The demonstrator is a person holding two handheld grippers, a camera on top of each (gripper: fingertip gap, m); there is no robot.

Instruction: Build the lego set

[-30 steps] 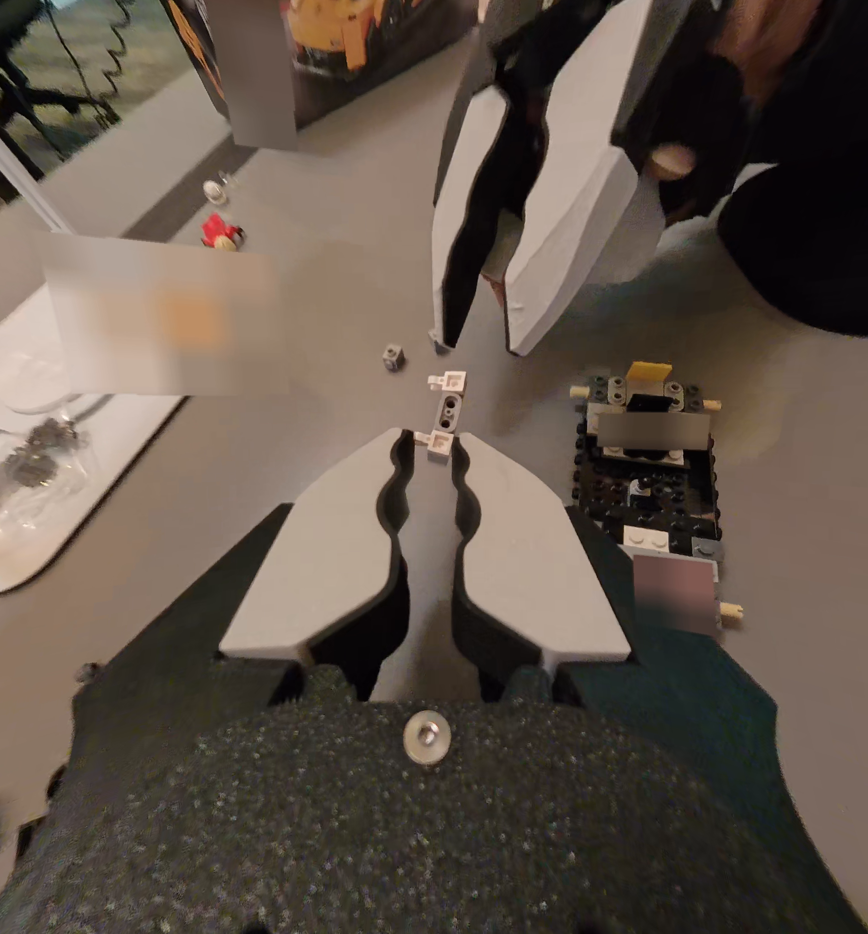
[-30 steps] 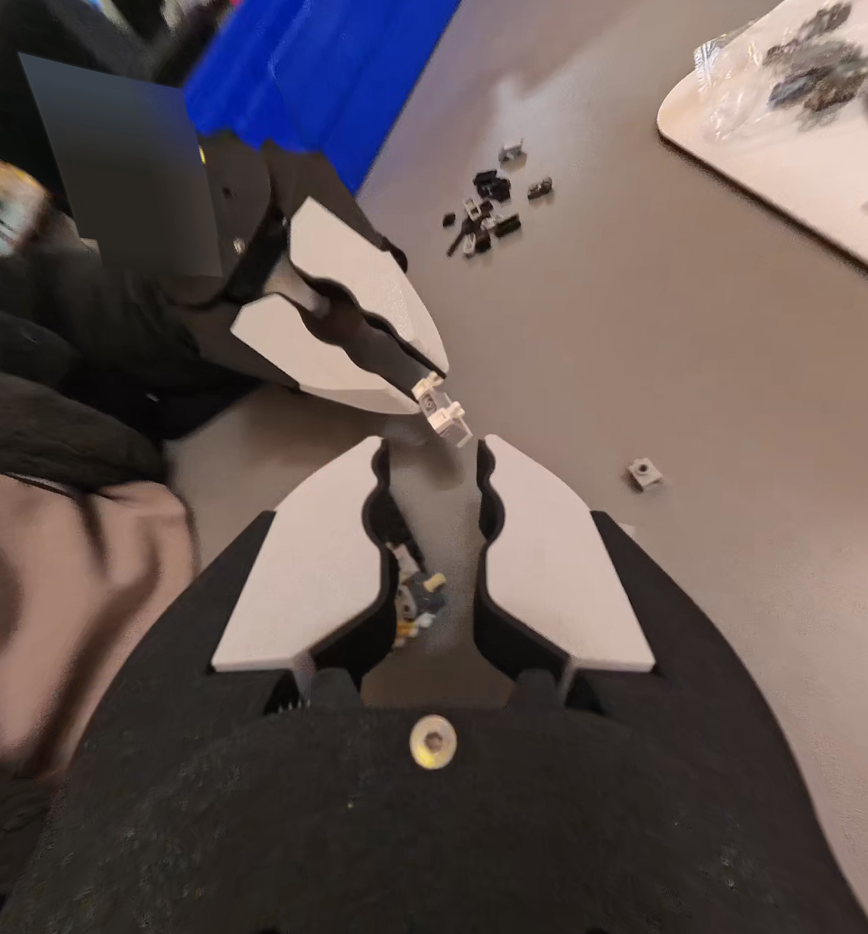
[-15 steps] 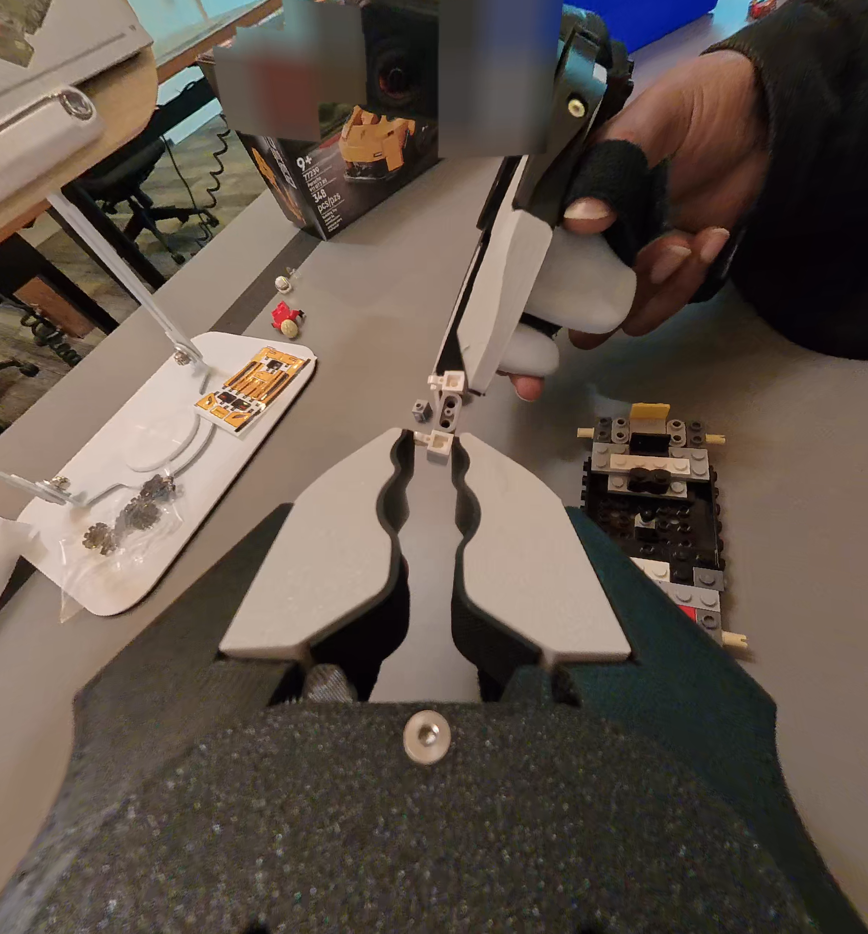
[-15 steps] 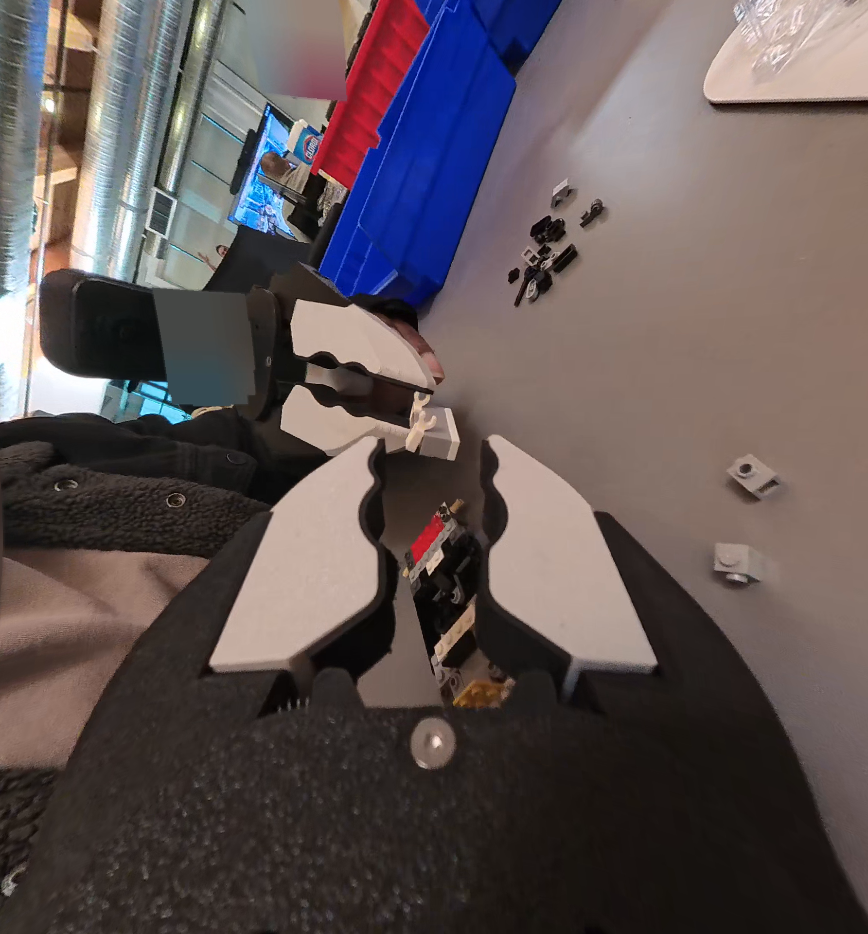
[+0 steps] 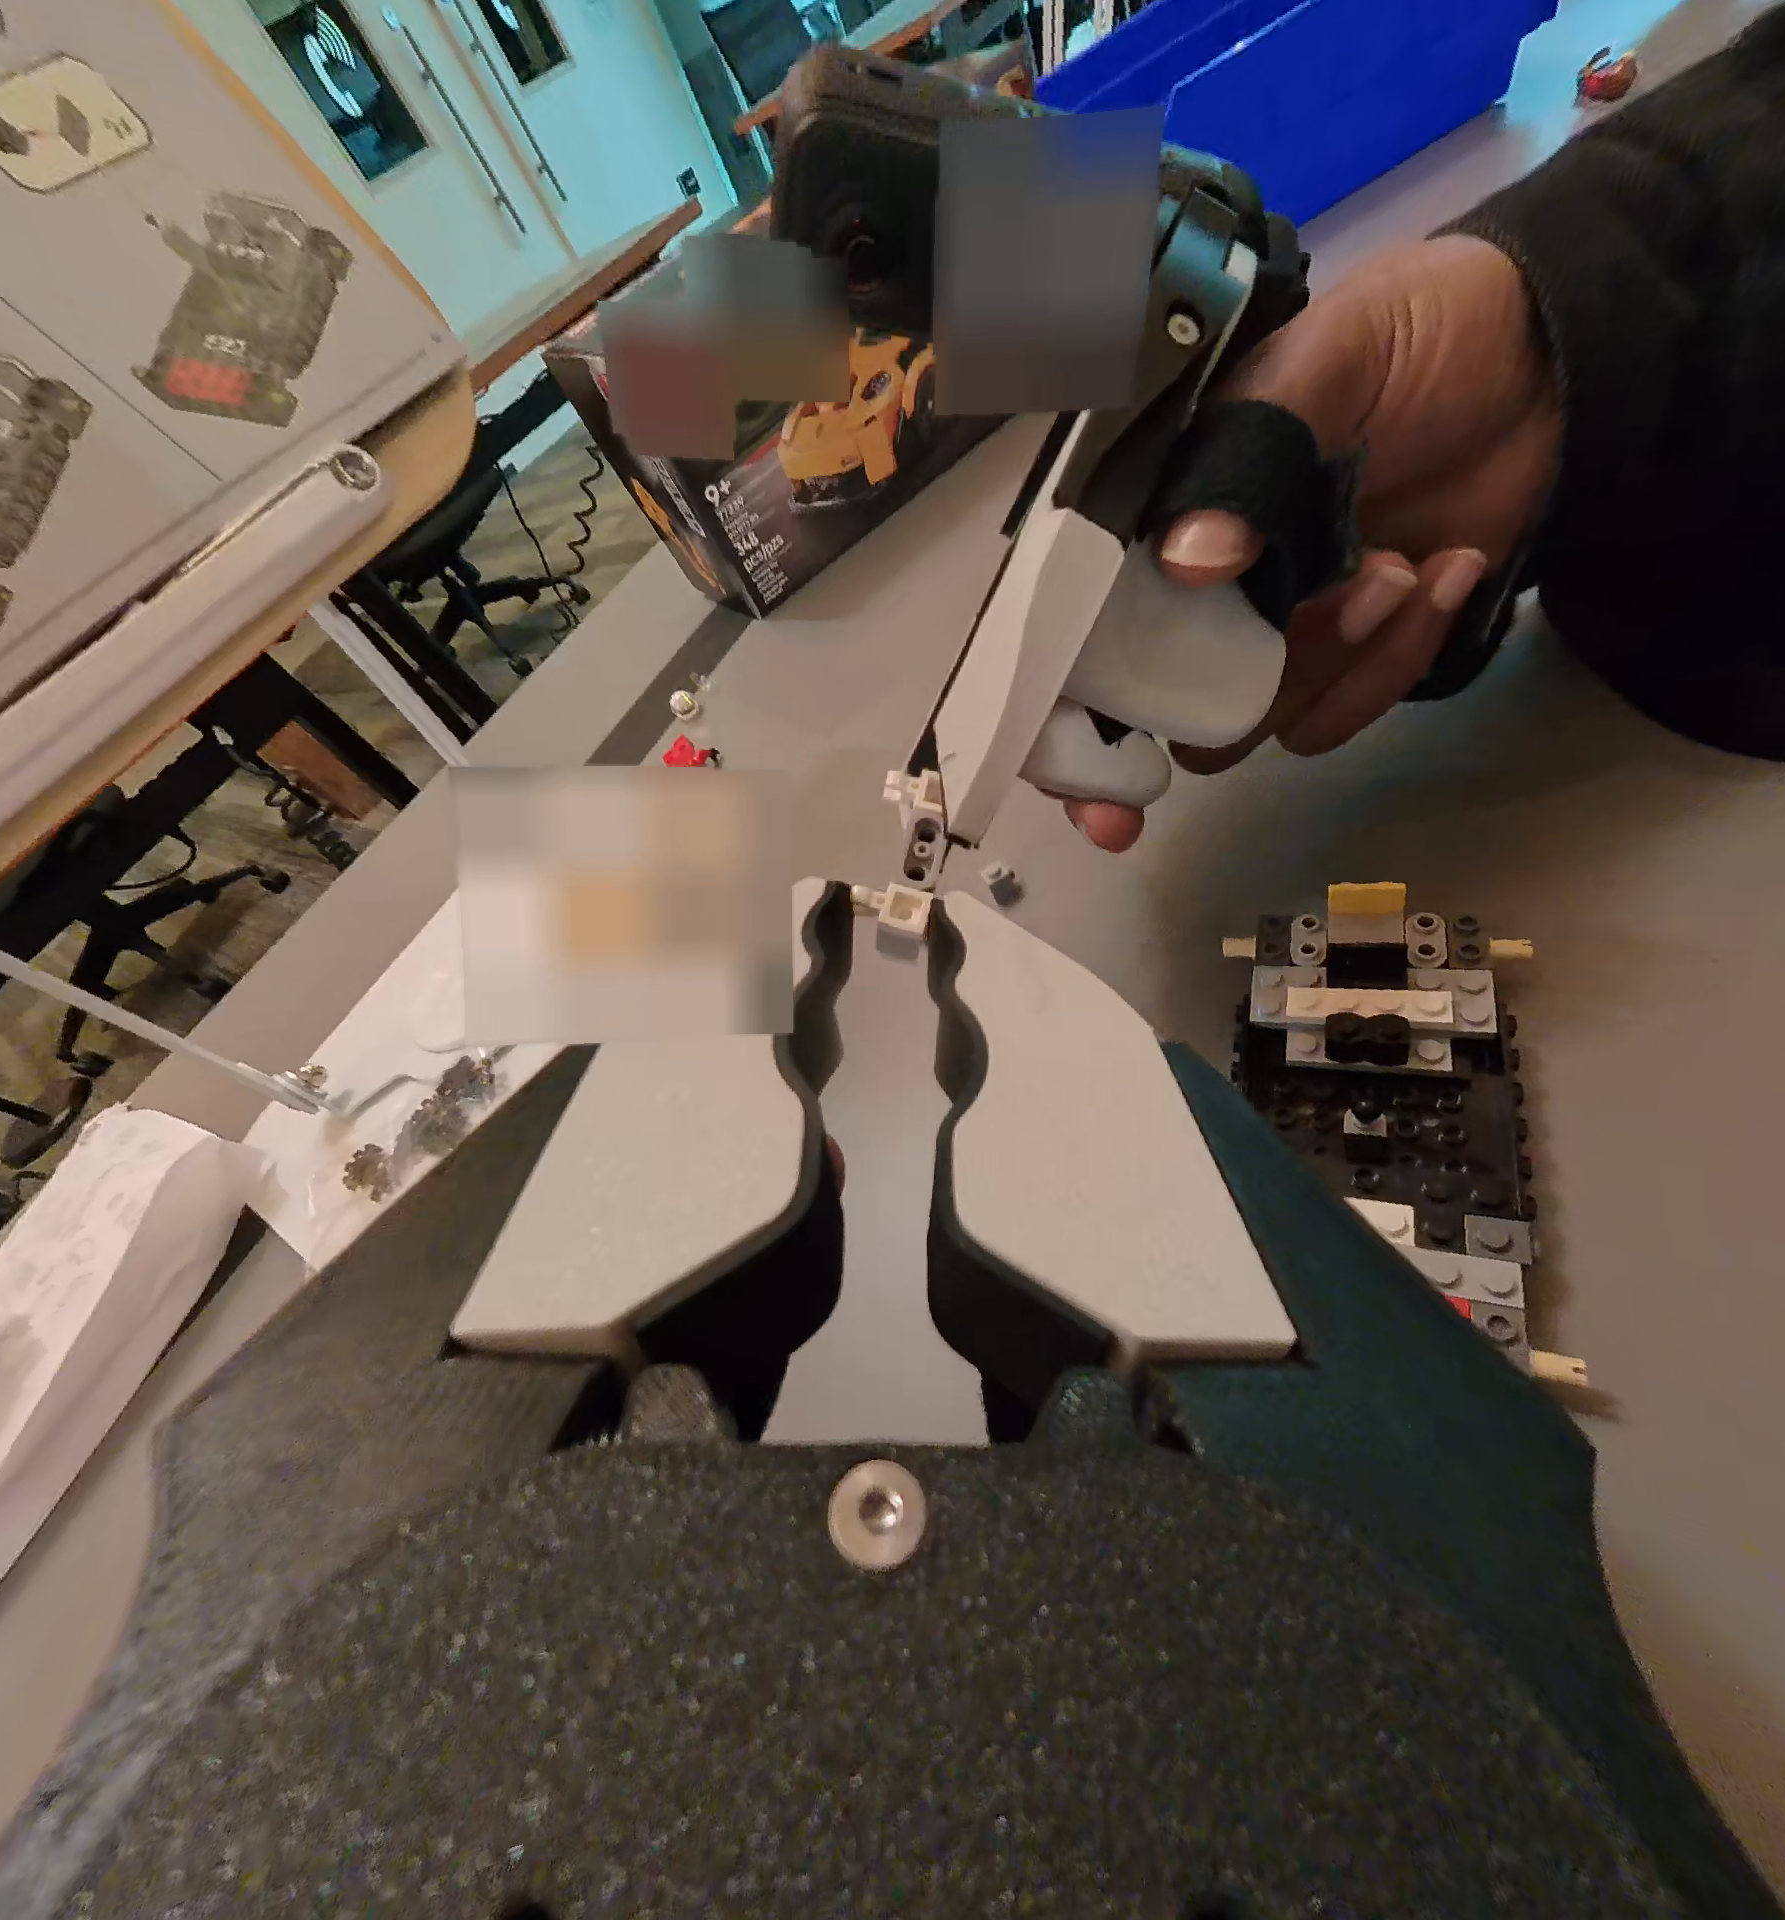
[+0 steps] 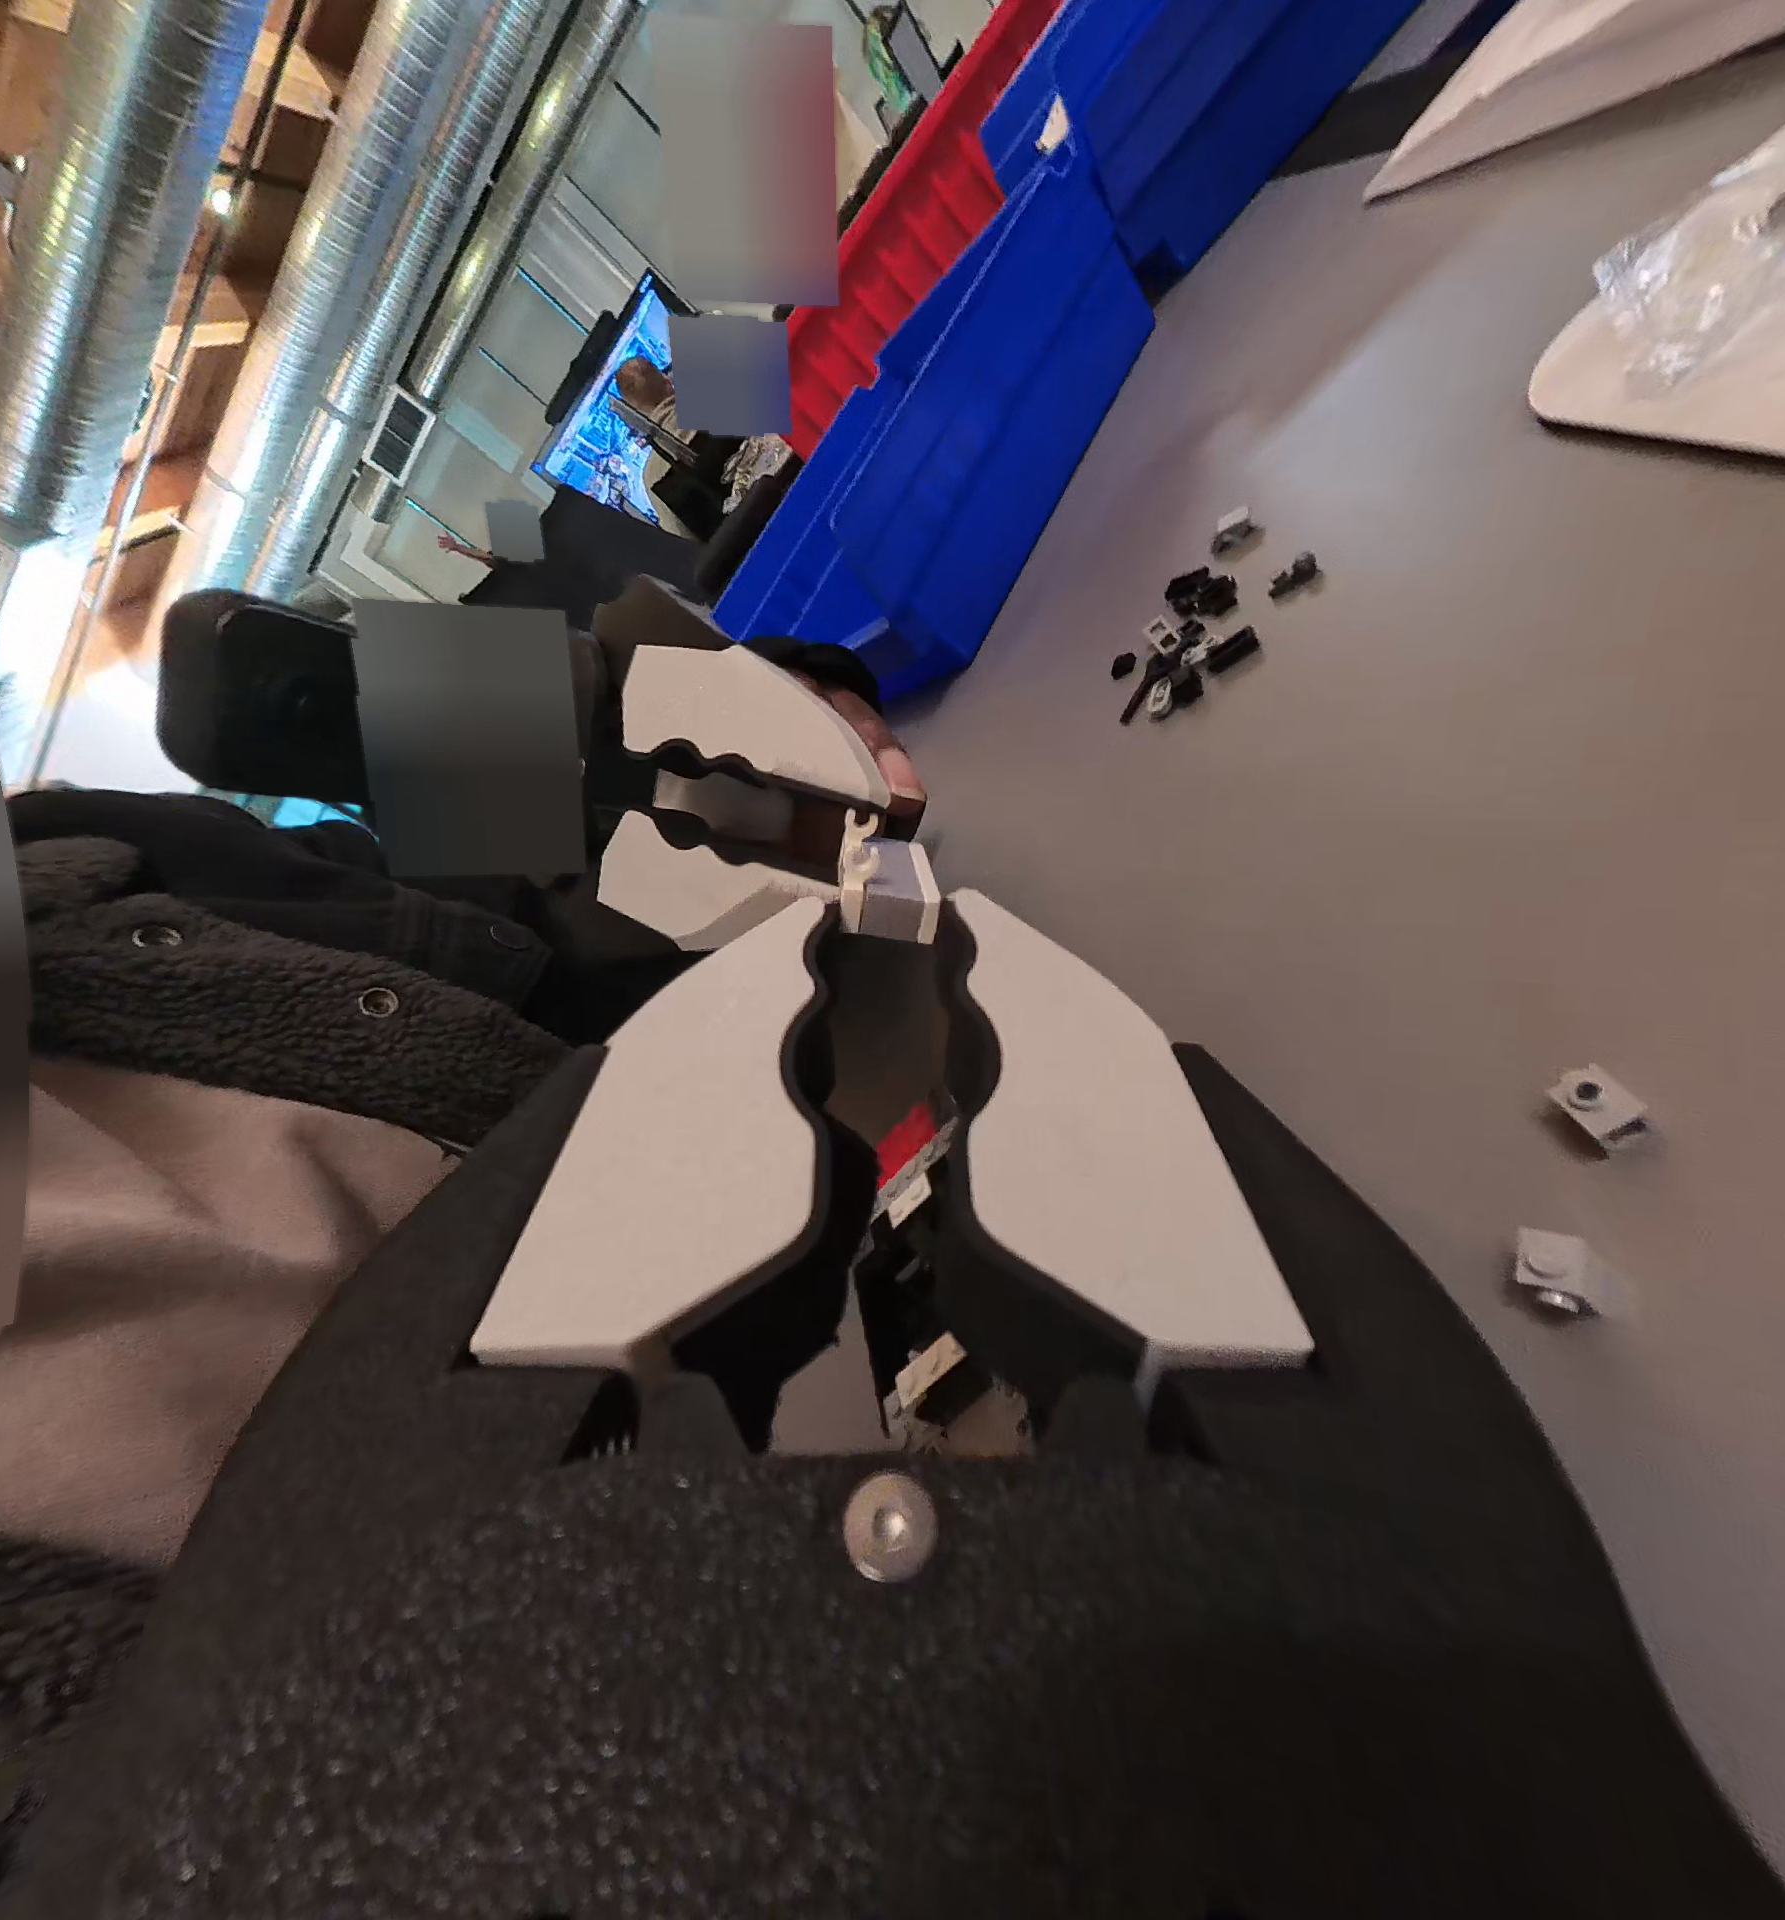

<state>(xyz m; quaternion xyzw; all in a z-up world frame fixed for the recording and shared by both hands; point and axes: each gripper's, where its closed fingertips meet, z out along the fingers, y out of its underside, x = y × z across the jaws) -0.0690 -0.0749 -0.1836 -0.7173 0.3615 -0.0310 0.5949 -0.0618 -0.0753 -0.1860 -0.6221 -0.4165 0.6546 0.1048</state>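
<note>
A small white-and-grey lego sub-assembly (image 5: 914, 868) is held in the air between both tools. The left gripper (image 5: 893, 914) is clenched on its near white clip piece; the right gripper (image 6: 890, 914) is clenched on the grey block at its other end. The partly built car base (image 5: 1381, 1122) lies on the grey table (image 5: 1698, 1039), to the right of the left gripper and well apart from it.

**Hazards**
- The contact area at the fingertips is judged very small. If either tool is twisted, the sub-assembly may pivot or be pulled apart at a stud joint.
- If one grip is eased before the other is secure, the part may drop among the loose grey bricks (image 6: 1594, 1107) on the table.
- Misaligned pressing may jam the clips.

**Materials and shapes**
- Pieces: hard, glossy moulded plastic, with small studs and thin clip tabs.
- Fingers (image 5: 659, 1164): matt light grey, flat-faced, with scalloped inner edges.
- Gripper bodies: black with a speckled, grainy surface.
- Table: smooth and matt.
</note>
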